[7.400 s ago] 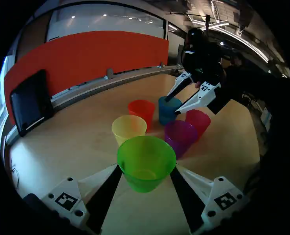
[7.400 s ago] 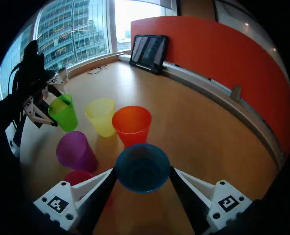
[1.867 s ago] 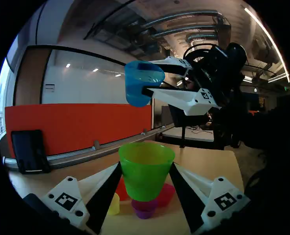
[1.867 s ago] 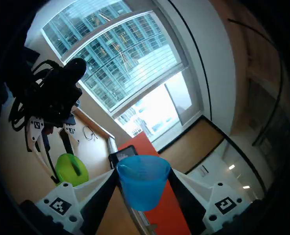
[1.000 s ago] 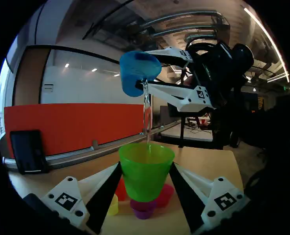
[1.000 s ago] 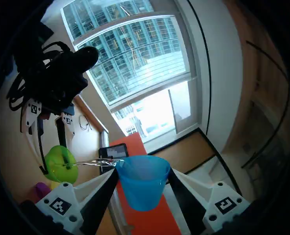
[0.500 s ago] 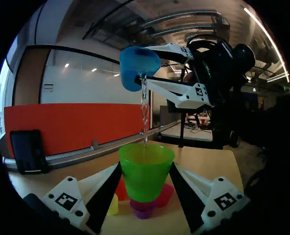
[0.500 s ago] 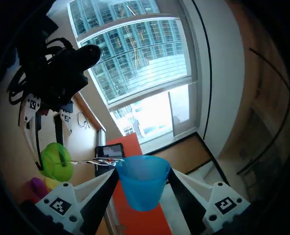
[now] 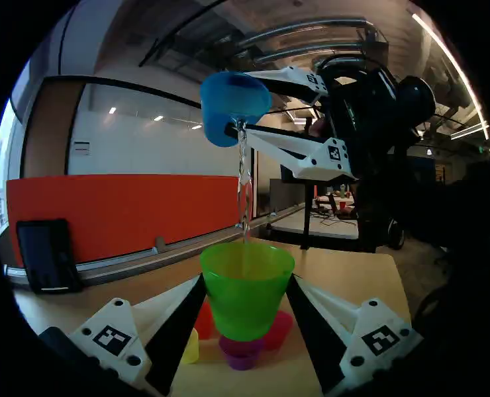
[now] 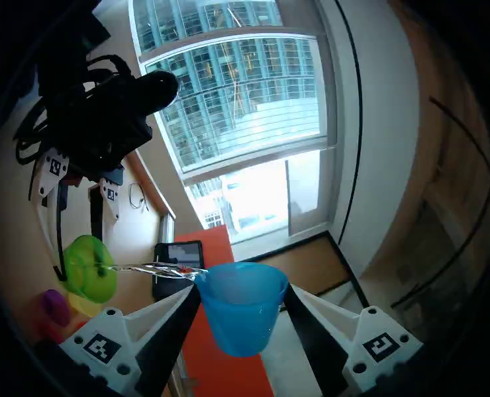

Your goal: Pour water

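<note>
The left gripper (image 9: 245, 286) clamps the green cup (image 9: 246, 308) upright between both fingers. Above and just ahead of it, the right gripper (image 10: 242, 294) grips the tilted blue cup (image 10: 240, 317) between its own fingers. A thin water stream (image 9: 244, 192) falls from the blue cup's rim into the green cup below.

table (image 9: 351, 266) — purple cup (image 9: 240, 351), pink cup (image 9: 280, 327)

My left gripper (image 9: 246, 291) has the lower cup (image 9: 245, 314) upright between its fingers. The upper cup (image 9: 232, 109) tilts directly above it in my right gripper (image 10: 242, 298), and the water stream (image 9: 244, 192) drops between them. Beneath, partly hidden, spare cups (image 9: 242, 351) stand on the table (image 9: 351, 271), four I think. A tablet (image 9: 43, 255) leans far left.
</note>
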Action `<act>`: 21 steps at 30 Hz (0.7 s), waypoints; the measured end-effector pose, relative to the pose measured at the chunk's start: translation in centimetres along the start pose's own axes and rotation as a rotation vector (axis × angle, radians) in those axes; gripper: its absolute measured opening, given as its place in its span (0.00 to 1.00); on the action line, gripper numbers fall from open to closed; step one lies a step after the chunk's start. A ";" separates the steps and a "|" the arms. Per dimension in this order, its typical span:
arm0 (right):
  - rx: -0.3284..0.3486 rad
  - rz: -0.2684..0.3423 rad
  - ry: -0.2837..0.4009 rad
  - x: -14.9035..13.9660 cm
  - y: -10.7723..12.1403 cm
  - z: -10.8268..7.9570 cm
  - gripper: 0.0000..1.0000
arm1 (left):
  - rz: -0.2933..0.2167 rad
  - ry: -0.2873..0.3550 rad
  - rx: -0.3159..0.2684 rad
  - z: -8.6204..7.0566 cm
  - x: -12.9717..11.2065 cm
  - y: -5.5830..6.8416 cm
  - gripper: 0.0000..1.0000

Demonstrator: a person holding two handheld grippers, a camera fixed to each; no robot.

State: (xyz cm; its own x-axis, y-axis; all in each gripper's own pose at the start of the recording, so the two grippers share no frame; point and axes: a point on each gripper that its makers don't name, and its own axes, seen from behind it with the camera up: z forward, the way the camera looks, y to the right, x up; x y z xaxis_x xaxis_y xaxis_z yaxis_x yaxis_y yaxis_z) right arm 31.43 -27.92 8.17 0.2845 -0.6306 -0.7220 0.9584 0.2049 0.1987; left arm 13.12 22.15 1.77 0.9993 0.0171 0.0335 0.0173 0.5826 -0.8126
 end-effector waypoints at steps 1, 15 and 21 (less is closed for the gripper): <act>0.000 -0.004 0.000 0.0 0.0 0.0 0.91 | 0.000 0.000 0.000 0.0 0.0 0.0 0.84; -0.003 -0.073 -0.003 0.1 0.3 0.4 0.91 | -0.002 -0.002 -0.002 0.1 -0.1 0.0 0.84; -0.001 -0.101 -0.004 0.3 0.3 0.5 0.91 | -0.003 -0.001 -0.004 0.1 -0.1 -0.1 0.84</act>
State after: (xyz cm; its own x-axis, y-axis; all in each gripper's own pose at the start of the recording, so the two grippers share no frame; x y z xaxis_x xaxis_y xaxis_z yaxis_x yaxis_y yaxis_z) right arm 31.81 -28.36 8.35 0.1866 -0.6509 -0.7359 0.9822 0.1411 0.1243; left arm 13.03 22.19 1.88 0.9992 0.0163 0.0362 0.0201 0.5796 -0.8146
